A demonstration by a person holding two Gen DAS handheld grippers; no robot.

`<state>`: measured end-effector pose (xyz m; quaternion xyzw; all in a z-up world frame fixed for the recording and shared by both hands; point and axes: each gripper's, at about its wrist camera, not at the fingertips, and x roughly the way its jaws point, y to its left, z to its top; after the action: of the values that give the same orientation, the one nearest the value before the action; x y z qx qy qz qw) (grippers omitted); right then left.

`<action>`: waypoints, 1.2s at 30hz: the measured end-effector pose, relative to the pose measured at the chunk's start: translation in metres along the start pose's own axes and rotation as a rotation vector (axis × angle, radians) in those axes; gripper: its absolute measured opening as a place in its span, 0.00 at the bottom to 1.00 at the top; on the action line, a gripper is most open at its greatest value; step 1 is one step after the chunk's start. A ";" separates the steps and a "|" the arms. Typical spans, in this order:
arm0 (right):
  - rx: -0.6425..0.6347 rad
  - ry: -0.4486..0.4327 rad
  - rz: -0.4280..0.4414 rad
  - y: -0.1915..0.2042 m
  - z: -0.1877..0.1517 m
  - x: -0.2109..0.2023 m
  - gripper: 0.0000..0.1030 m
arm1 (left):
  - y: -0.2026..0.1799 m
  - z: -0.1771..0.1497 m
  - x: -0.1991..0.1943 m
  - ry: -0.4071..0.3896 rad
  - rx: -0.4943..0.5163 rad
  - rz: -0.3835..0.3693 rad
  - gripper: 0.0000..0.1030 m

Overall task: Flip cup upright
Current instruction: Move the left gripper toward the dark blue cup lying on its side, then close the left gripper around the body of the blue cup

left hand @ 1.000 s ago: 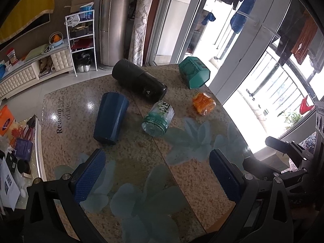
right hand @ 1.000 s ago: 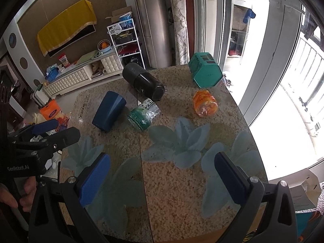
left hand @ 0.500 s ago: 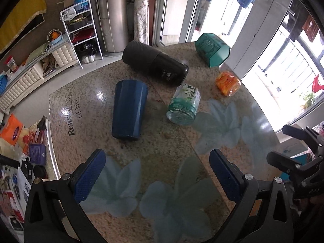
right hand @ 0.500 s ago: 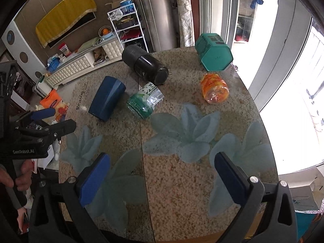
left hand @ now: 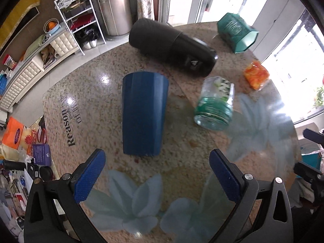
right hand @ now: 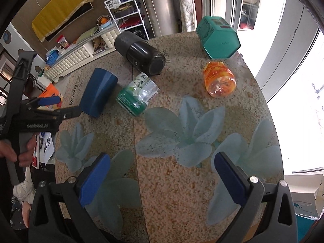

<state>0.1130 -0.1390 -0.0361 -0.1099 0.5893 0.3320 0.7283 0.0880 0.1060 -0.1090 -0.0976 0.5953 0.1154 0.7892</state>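
Several cups lie on their sides on a round stone table (left hand: 97, 109). A dark blue faceted cup (left hand: 144, 113) lies just ahead of my open, empty left gripper (left hand: 157, 174); it also shows in the right wrist view (right hand: 98, 93). A clear green-printed cup (left hand: 215, 104) (right hand: 137, 97), a black tumbler (left hand: 172, 47) (right hand: 141, 53), a teal hexagonal cup (left hand: 237, 32) (right hand: 218, 38) and an orange cup (left hand: 256, 75) (right hand: 219, 79) lie further off. My right gripper (right hand: 162, 179) is open and empty over the near table. The left gripper (right hand: 50, 106) shows at the blue cup's base.
The table edge drops off to a cluttered floor on the left (left hand: 24, 141) and to a window side on the right (right hand: 293, 81). A white shelf rack (left hand: 79, 20) and a low white cabinet (right hand: 81, 56) stand beyond the table.
My left gripper has moved in and to the left toward the dark blue cup, which now lies centred ahead of its fingers. The right gripper has drifted slightly closer; the cups have not moved.
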 end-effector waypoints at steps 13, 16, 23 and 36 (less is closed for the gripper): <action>0.044 0.071 -0.003 -0.034 0.009 0.023 1.00 | 0.024 0.036 0.068 0.133 -0.004 0.008 1.00; 0.053 0.083 -0.002 -0.038 0.012 0.028 1.00 | 0.033 0.041 0.084 0.169 -0.059 -0.021 1.00; 0.066 0.101 -0.006 -0.045 0.019 0.036 1.00 | 0.041 0.050 0.106 0.205 -0.113 -0.028 0.96; 0.066 0.098 -0.025 -0.041 0.020 0.037 1.00 | 0.039 0.052 0.105 0.180 -0.132 -0.010 0.68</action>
<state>0.1569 -0.1456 -0.0745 -0.1091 0.6336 0.2974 0.7058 0.1515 0.1651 -0.1964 -0.1621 0.6546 0.1412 0.7248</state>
